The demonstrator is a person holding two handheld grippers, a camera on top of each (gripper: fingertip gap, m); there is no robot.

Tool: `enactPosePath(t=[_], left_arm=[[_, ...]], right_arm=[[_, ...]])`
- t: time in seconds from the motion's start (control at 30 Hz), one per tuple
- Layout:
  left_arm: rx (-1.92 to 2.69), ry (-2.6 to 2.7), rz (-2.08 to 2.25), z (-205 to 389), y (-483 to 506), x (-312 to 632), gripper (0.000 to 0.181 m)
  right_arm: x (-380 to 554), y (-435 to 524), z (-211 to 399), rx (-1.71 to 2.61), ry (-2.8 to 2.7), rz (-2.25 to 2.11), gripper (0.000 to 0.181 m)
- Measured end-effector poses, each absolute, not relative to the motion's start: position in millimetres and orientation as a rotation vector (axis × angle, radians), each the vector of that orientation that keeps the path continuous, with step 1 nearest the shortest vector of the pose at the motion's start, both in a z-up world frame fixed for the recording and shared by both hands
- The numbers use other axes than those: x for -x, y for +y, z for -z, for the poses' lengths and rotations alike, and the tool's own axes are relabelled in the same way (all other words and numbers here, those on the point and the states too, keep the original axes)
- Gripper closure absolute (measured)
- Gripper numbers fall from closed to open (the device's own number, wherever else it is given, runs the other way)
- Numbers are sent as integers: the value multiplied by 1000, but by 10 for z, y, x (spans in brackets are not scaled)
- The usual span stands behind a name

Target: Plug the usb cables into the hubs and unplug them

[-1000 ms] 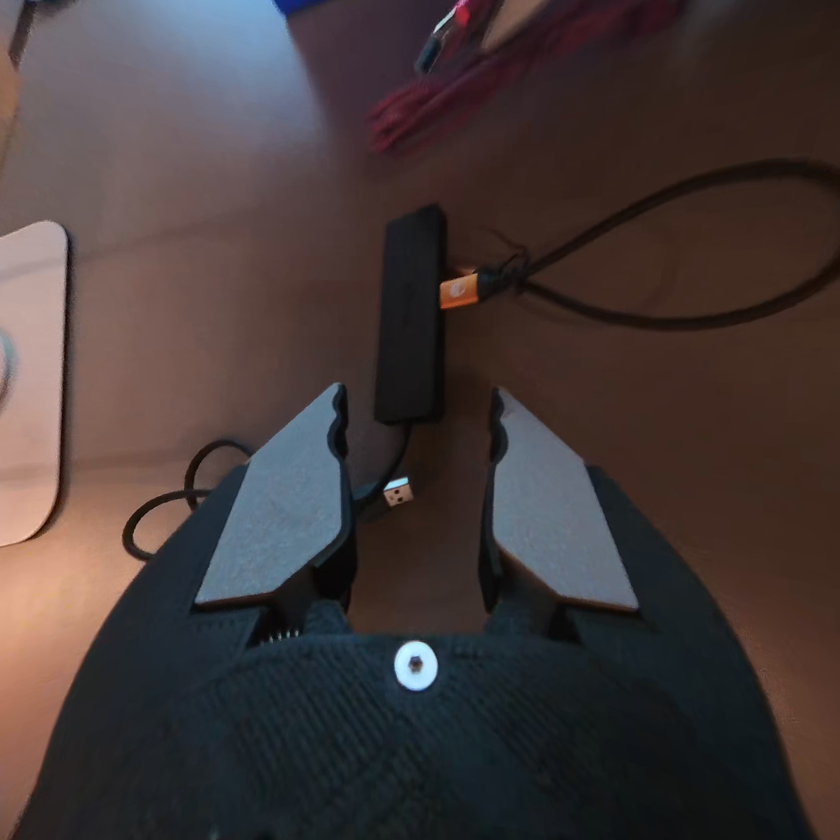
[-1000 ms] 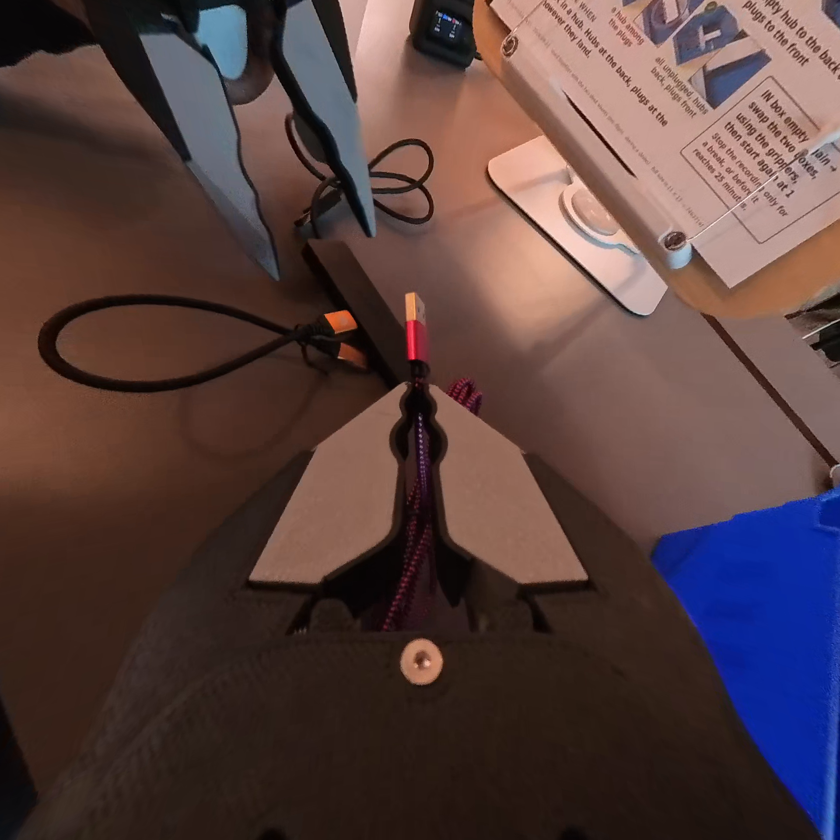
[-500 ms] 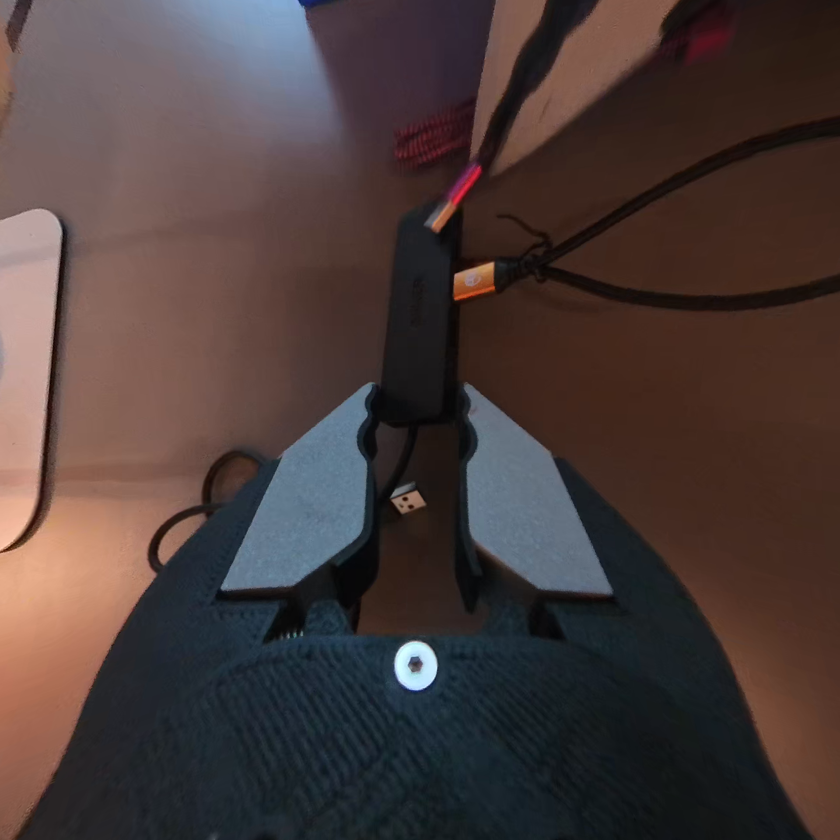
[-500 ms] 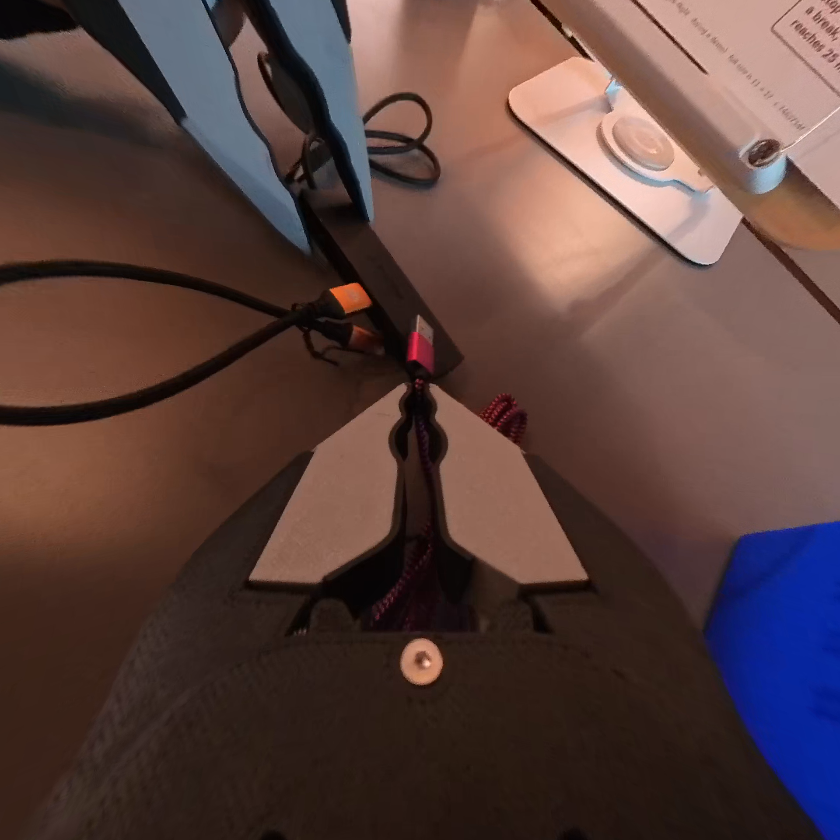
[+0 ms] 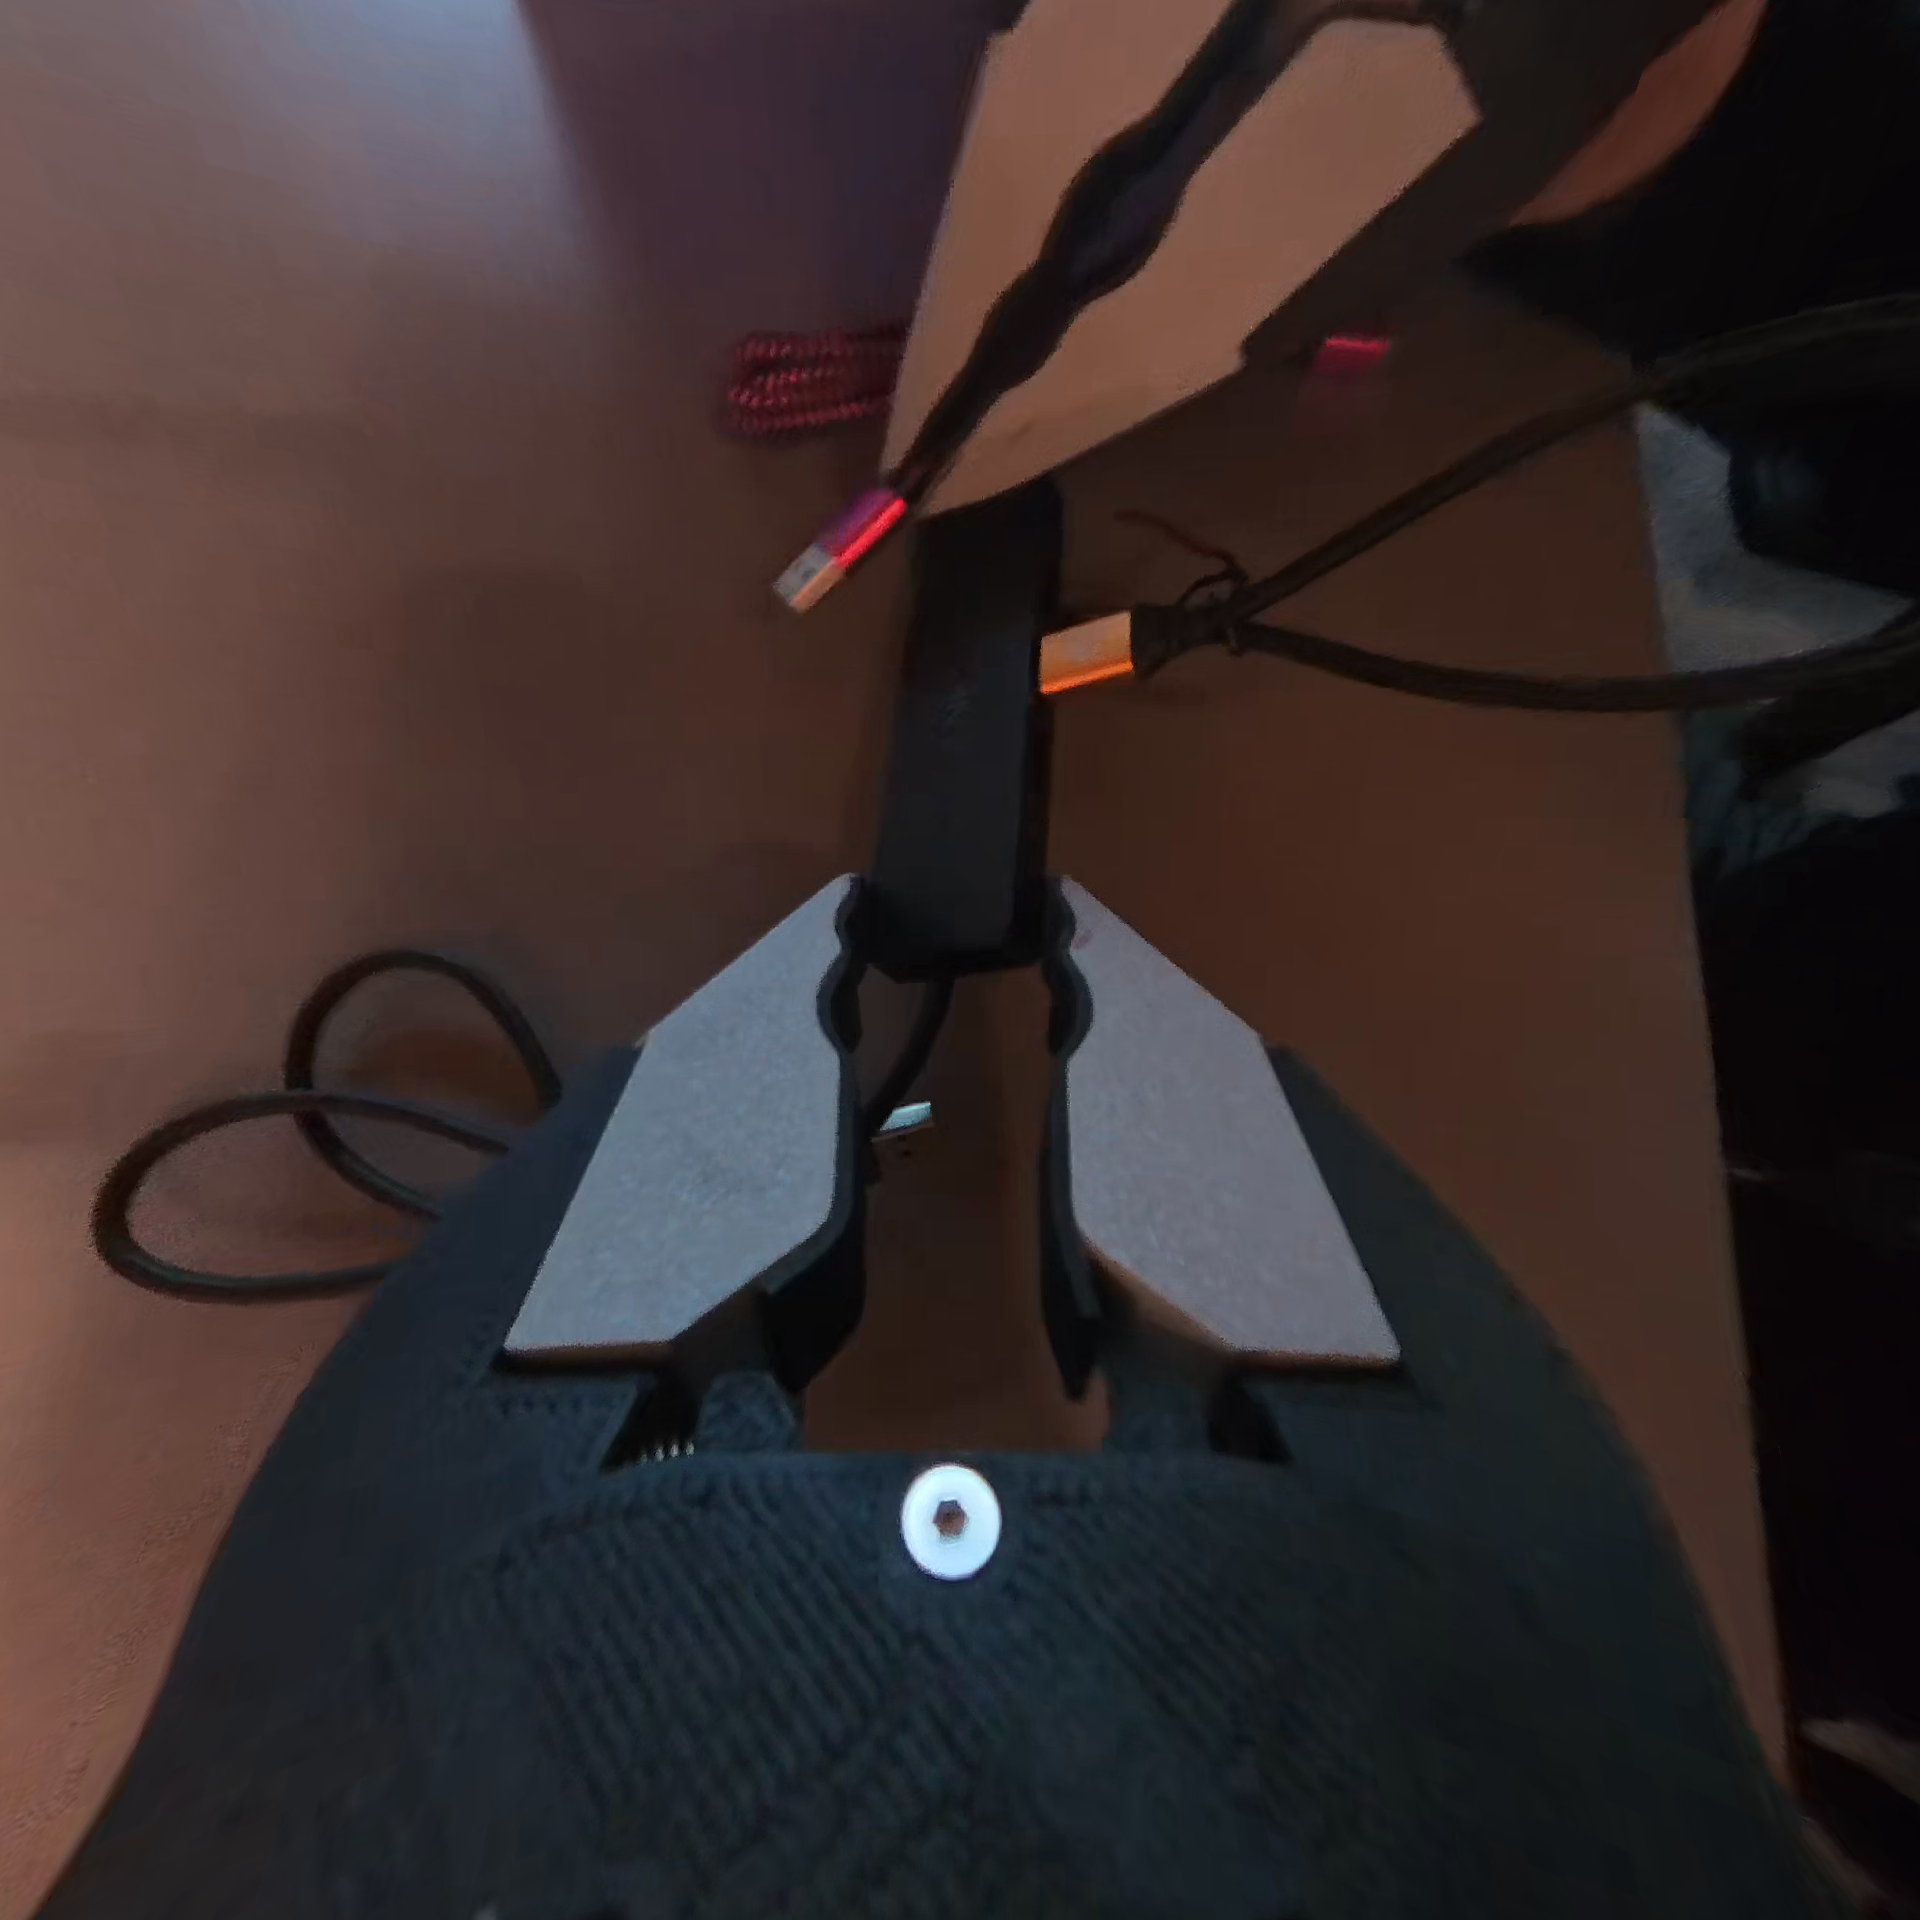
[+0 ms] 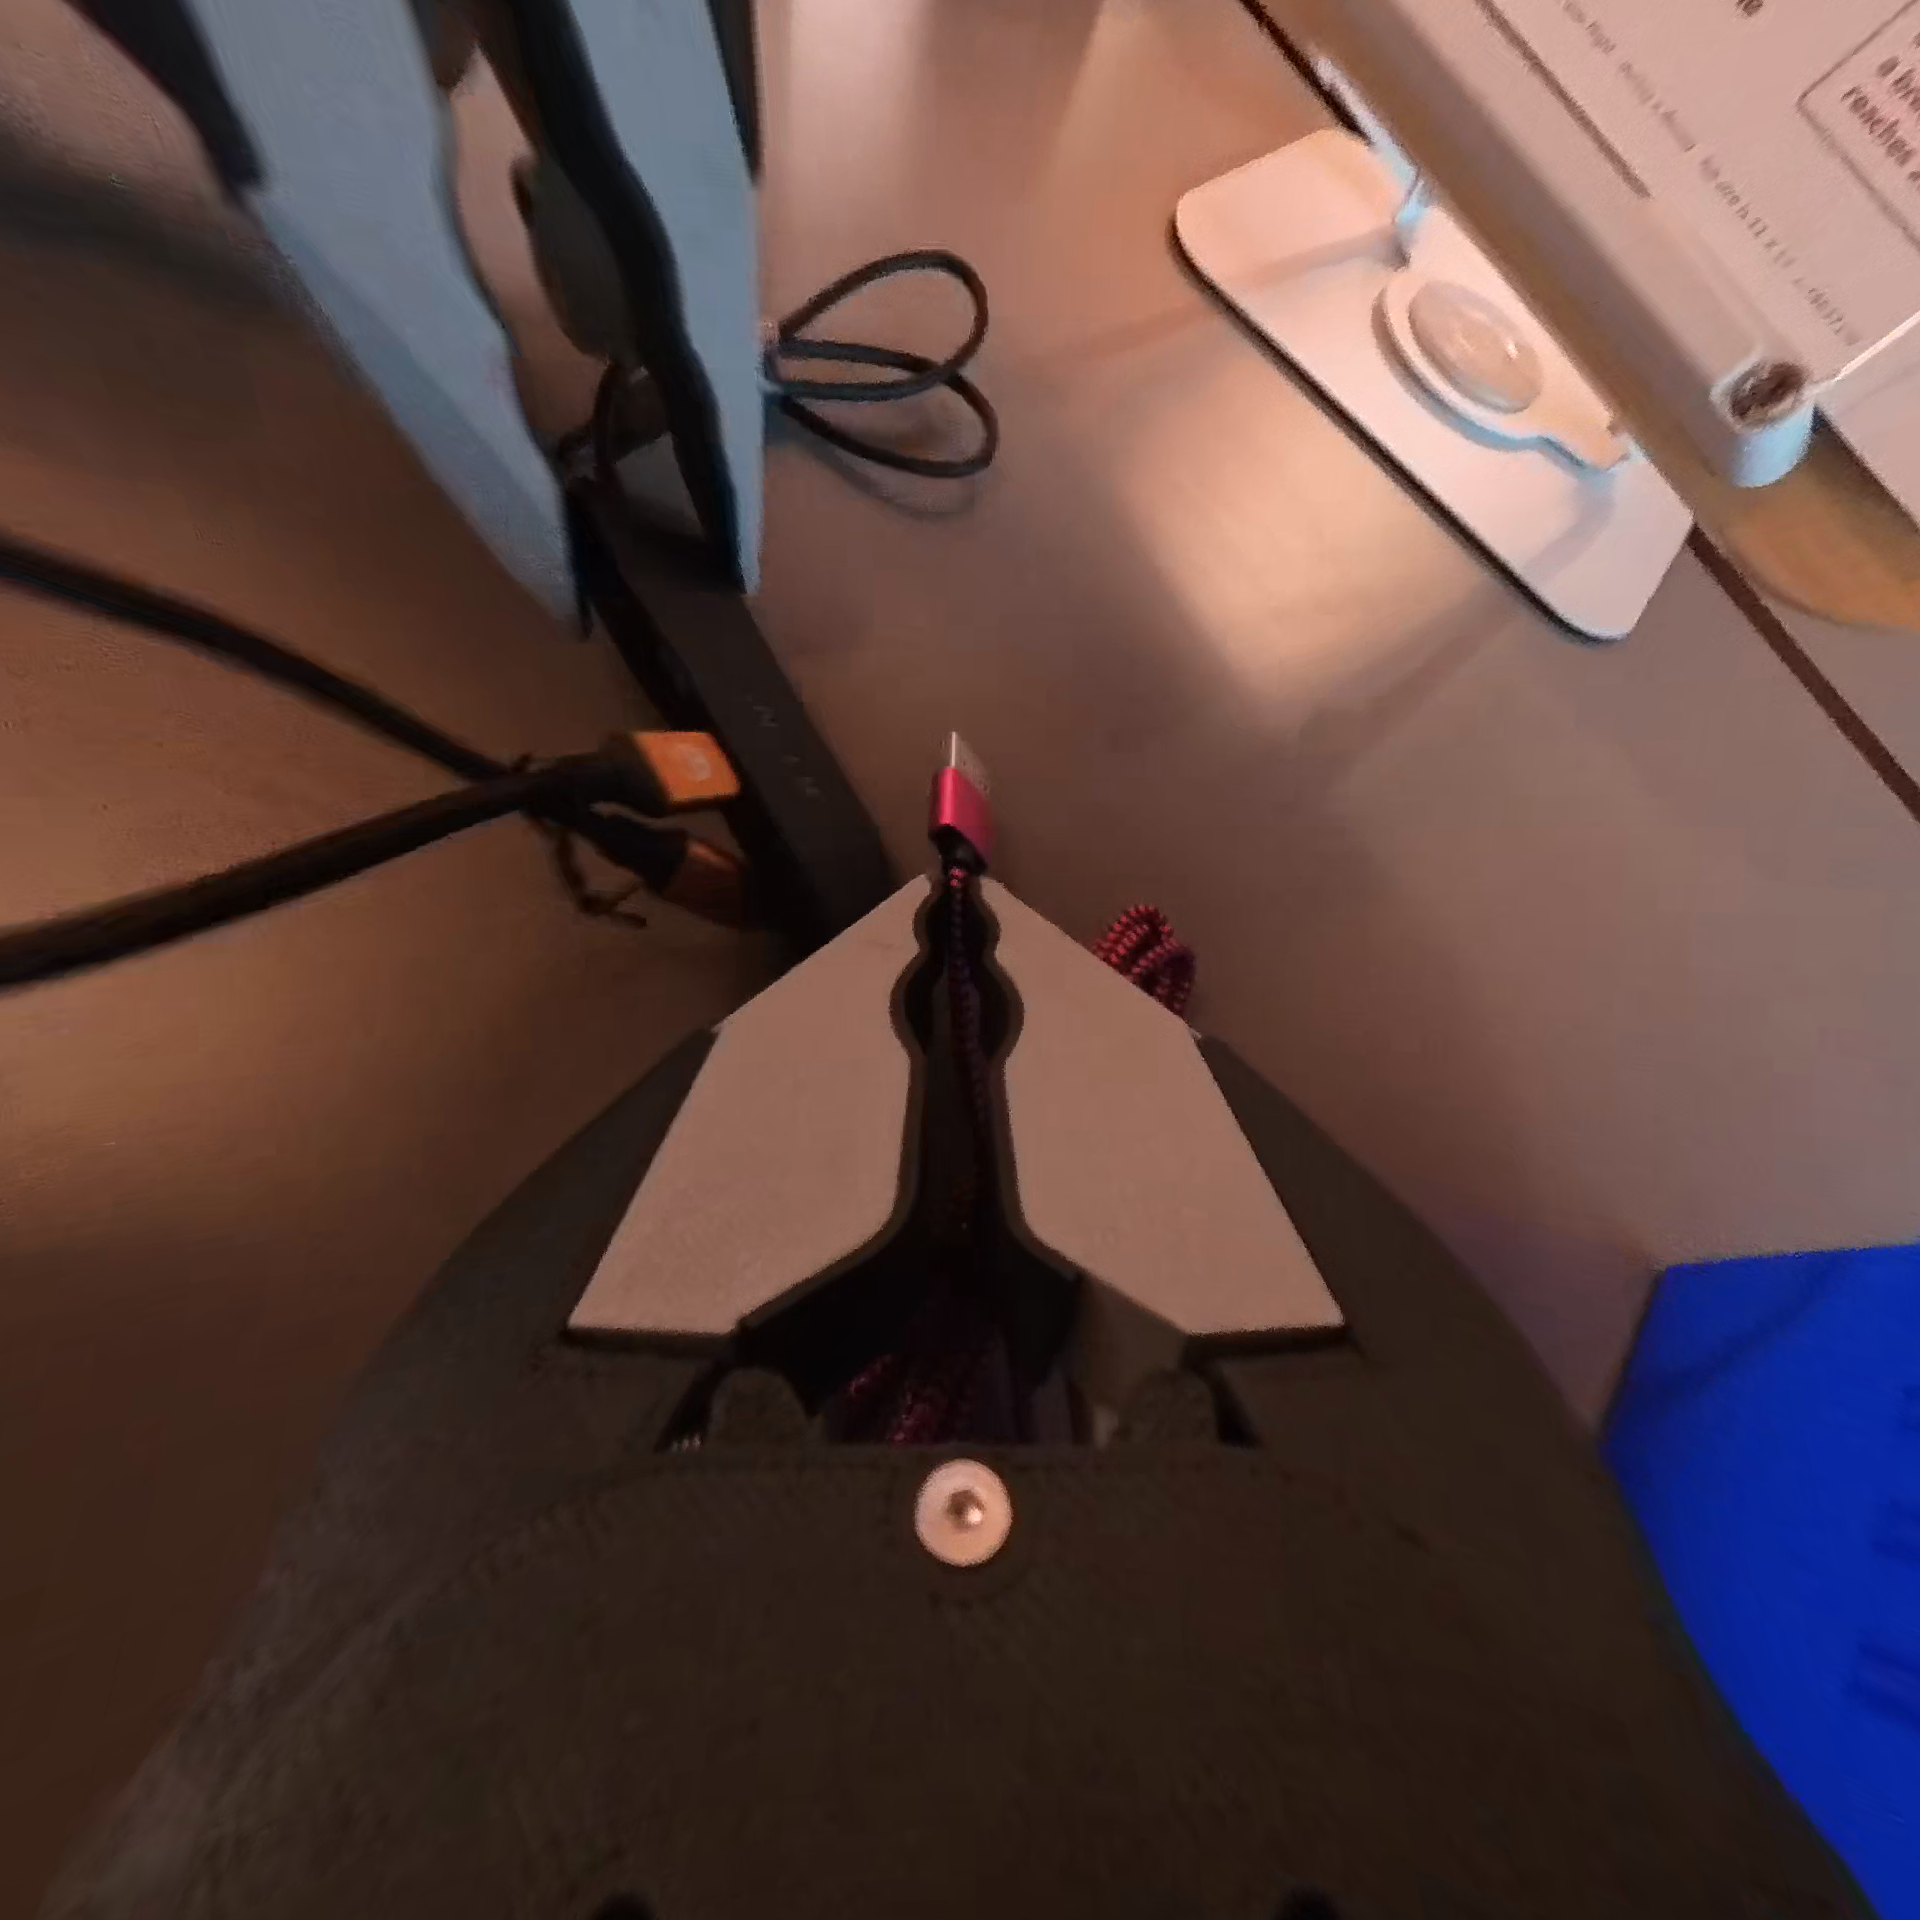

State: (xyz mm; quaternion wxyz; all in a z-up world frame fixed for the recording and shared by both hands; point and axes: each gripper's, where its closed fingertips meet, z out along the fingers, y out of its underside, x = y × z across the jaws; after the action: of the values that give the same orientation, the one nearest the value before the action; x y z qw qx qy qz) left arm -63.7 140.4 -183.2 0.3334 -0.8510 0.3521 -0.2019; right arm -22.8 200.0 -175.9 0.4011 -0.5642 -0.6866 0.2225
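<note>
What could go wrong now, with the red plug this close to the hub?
1. The red plug points past the hub on the side away from the orange plug, so it may miss the ports.
2. The right tongs pinch only the cable, so the plug could bend aside when pushed.

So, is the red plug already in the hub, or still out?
Out. The red plug hangs free beside the black hub, its metal tip bare.

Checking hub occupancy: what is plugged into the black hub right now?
Two orange-shelled plugs on black cable sit in the black hub's side. The red plug, held by its cable in the right gripper, is not inserted. Farther ports are hidden behind the left gripper.
</note>
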Motion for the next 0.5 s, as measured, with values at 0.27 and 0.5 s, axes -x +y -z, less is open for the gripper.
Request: enactPosePath(t=[0.27,0.5], left_arm=[[2282,694,797,1800,1396,703,149],[2268,498,1126,1733,1363,747,149]], right_arm=[[204,1826,1662,1297,-1759,-611,181],[163,1934,1522,1292,-1692,-552,181]])
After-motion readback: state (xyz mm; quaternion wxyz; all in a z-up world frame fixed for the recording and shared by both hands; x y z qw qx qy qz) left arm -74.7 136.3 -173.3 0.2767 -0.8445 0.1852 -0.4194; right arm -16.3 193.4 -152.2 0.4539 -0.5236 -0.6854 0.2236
